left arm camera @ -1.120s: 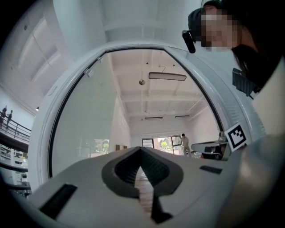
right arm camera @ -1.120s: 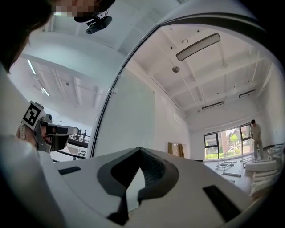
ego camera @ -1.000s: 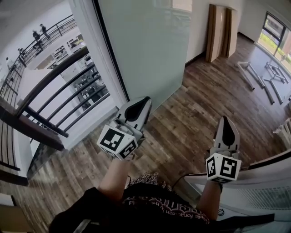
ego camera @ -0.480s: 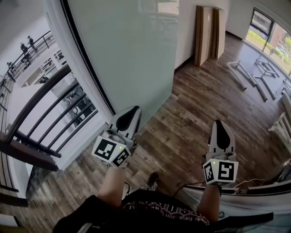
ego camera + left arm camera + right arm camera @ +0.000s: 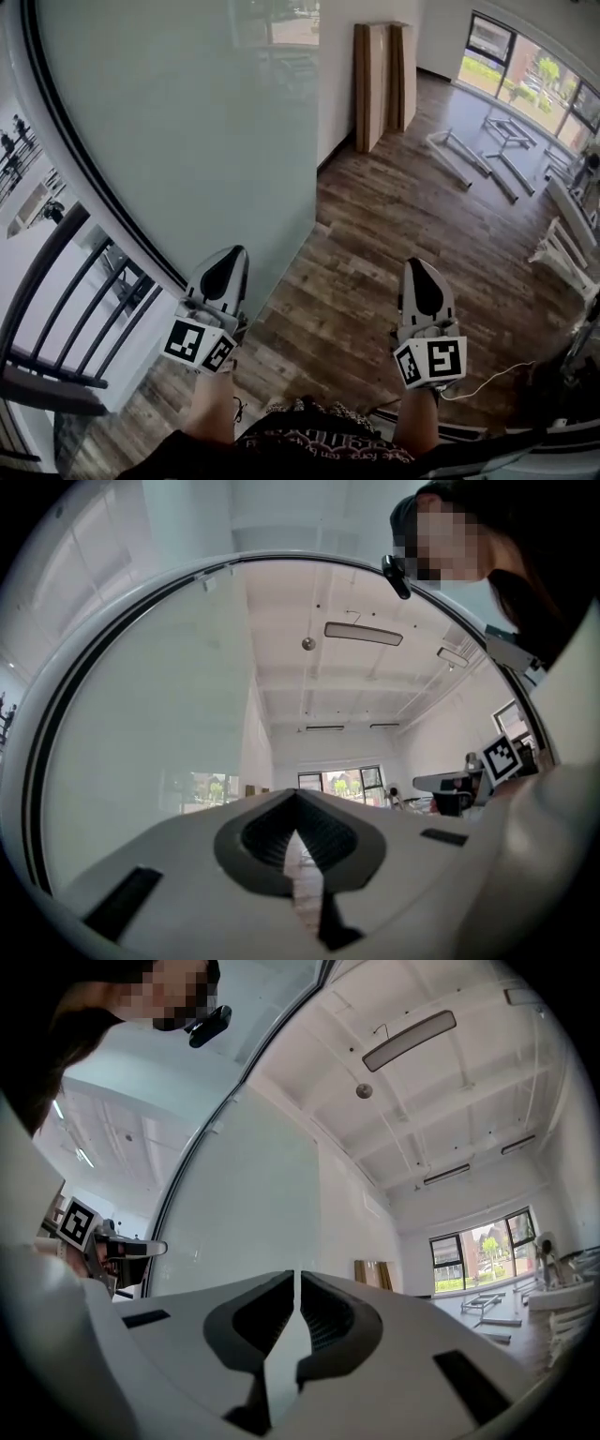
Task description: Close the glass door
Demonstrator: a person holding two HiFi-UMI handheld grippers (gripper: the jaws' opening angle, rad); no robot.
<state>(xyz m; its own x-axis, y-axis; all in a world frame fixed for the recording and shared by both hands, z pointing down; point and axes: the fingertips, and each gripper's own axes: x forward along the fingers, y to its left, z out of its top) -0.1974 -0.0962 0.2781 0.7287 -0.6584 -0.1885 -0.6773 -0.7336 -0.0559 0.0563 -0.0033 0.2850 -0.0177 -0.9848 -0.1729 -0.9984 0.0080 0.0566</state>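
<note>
left gripper (image 5: 232,255): clenched, tips meet, nothing gripped. only a sliver of floor shows through the slot lower down. right gripper (image 5: 419,266): same, jaws together bar a hairline slit, empty. both are held out low in front of the person, well apart, marker cubes toward the head camera.

glass door (image 5: 187,122): large frosted pane with a dark frame edge (image 5: 89,187) on its left, filling the upper left of the head view. its top is cut off by the picture. the frosting hides whatever is behind it. the left gripper's tip sits just in front of the pane's bottom corner; touching or not, can't tell from any view. the right gripper is clear of it, over the wood floor (image 5: 375,216).

left of the frame edge is a dark railing (image 5: 56,309), partly cut off. boards (image 5: 380,84) lean on the far wall. metal frame parts (image 5: 478,155) lie on the floor, the ones at far right cropped and hard to make out. the person's forearms and dark top are cut off at the bottom edge.
</note>
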